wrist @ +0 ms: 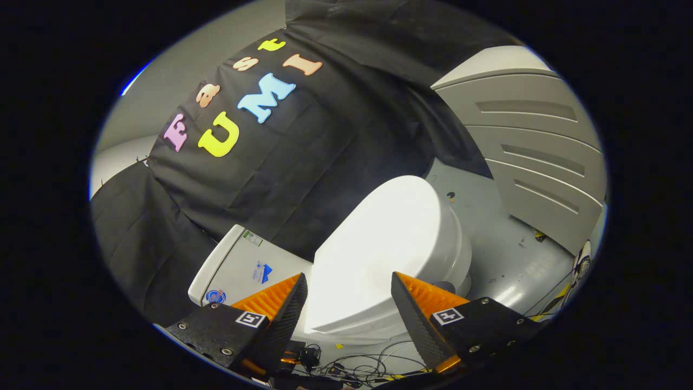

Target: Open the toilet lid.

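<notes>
Toilet lid (379,244) lying closed on the bowl, just ahead of the gripper (349,284).
Fingers are standing apart, gripping nothing, the lid's near edge showing between them. Tank (238,265) is sitting beside the lid against the black cloth wall (303,162); cables (357,365) are trailing across the grey floor (503,254).

A staged test booth, not a real bathroom. A white toilet (400,244) with its cistern (238,268) stands against draped black cloth (325,157) that serves as the wall. Loose cables (368,365) trail over the scuffed grey floor (503,254) near the toilet's base, and a grey louvred panel (536,157) closes off the right side.
</notes>
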{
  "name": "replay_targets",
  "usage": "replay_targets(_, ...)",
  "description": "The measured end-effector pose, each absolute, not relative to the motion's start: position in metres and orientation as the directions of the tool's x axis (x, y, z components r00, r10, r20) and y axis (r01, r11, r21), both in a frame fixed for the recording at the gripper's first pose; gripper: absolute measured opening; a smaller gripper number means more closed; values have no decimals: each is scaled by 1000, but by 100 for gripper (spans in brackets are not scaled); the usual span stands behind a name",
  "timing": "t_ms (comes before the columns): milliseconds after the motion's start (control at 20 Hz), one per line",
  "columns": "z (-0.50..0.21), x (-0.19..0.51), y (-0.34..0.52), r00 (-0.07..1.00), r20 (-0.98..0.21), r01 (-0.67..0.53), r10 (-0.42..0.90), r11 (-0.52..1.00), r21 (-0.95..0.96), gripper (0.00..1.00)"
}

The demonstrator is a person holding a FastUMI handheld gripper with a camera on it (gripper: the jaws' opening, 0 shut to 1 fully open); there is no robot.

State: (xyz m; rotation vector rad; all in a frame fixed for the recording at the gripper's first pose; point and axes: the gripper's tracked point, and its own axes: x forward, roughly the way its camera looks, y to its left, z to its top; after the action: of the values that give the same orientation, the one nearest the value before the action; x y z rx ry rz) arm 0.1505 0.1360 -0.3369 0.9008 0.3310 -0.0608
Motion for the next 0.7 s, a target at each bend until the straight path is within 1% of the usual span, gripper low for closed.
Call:
replay_targets(200,-370,147,121,928,-367,262,59,597,758,95)
replay_targets(400,-404,144,103,900,-435,321,39,617,718,94)
replay_targets(700,-436,146,96,879,-476,383,29,553,740,93)
